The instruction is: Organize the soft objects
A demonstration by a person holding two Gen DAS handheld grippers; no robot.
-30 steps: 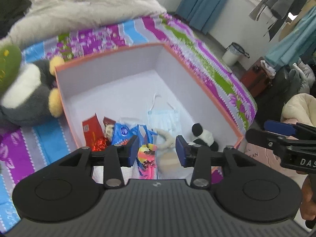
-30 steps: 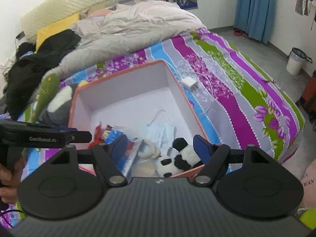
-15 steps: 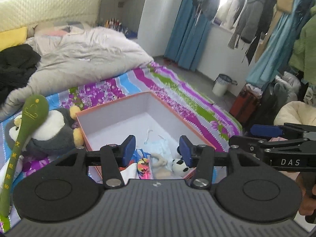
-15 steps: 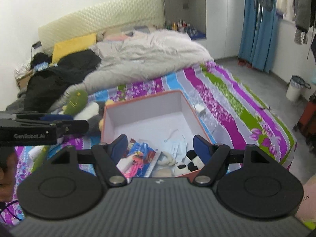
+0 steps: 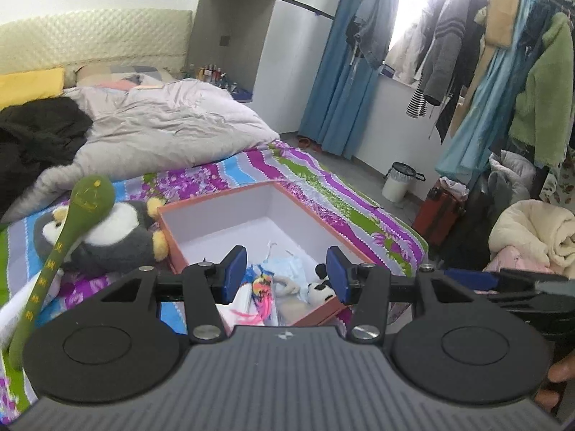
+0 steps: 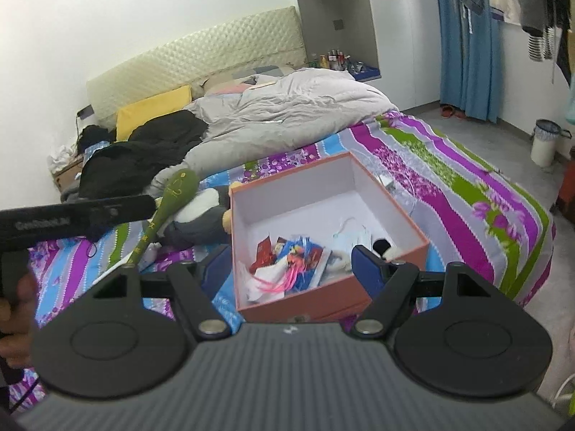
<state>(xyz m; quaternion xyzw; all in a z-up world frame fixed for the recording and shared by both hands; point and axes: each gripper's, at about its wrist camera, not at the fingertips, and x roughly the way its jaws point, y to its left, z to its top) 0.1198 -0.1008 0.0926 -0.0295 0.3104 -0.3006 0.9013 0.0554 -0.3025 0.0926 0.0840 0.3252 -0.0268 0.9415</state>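
An orange box (image 5: 215, 201) (image 6: 334, 298) with a white inside sits on the striped bed. It holds a small panda plush (image 5: 318, 289), a blue face mask (image 5: 287, 265) (image 6: 350, 239), snack packets (image 6: 302, 251) and a pink-tasselled item (image 6: 276, 280). A grey penguin plush (image 5: 115, 237) (image 6: 201, 215) and a green soft mallet (image 5: 68, 233) (image 6: 169, 201) lie left of the box. My left gripper (image 5: 286, 276) is open and empty, held back above the box's near edge. My right gripper (image 6: 291, 269) is open and empty, also back from the box.
A grey duvet (image 5: 169, 122) and black clothes (image 6: 143, 154) cover the bed's far half. A white charger with cable (image 6: 390, 183) lies right of the box. A bin (image 5: 399, 183), a red case (image 5: 440, 212), hanging clothes (image 5: 503, 72) and a blanket pile (image 5: 535, 233) stand to the right.
Both grippers have pulled up and back from the box, so the whole room shows. Both stay open and empty. The box contents have not moved.
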